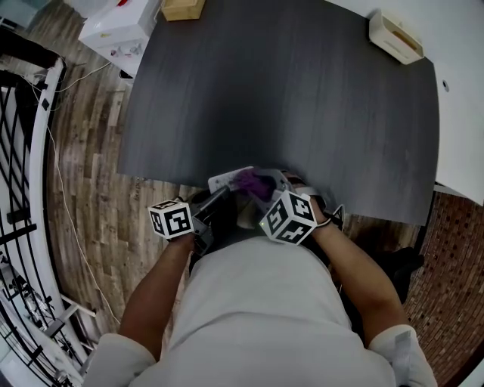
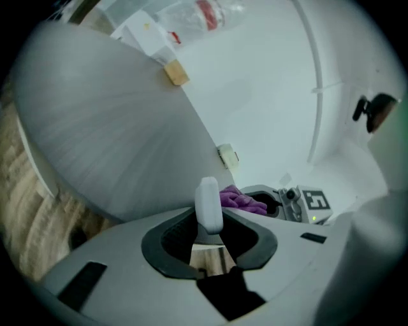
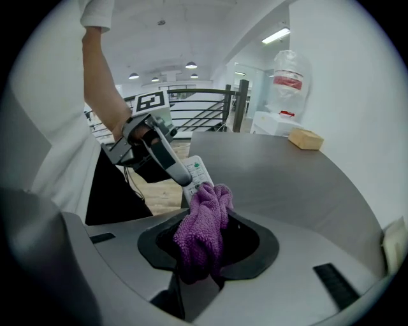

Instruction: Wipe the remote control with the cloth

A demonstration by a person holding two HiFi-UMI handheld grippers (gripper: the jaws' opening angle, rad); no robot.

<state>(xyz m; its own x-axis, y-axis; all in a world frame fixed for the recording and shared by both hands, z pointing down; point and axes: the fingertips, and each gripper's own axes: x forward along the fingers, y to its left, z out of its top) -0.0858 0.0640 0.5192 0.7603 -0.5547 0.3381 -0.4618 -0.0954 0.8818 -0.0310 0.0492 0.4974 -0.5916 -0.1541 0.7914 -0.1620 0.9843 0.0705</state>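
Note:
I hold both grippers over the near edge of the dark table point(image 1: 302, 98). My left gripper point(image 2: 208, 224) is shut on the white remote control point(image 2: 208, 205), which stands edge-on between the jaws, off the table. In the right gripper view the remote control point(image 3: 197, 172) shows its button face, with the left gripper point(image 3: 171, 167) pinching its left end. My right gripper point(image 3: 203, 245) is shut on a bunched purple cloth point(image 3: 203, 226), and the cloth's top touches the remote's lower end. From the head view the cloth point(image 1: 254, 183) lies against the remote point(image 1: 225, 180) between the two marker cubes.
A tan box point(image 1: 182, 7) sits at the table's far left edge and a cream tray-like box point(image 1: 395, 35) at the far right corner. A white cabinet point(image 1: 121, 30) stands on the wood floor to the left, beside a black railing point(image 1: 19, 151).

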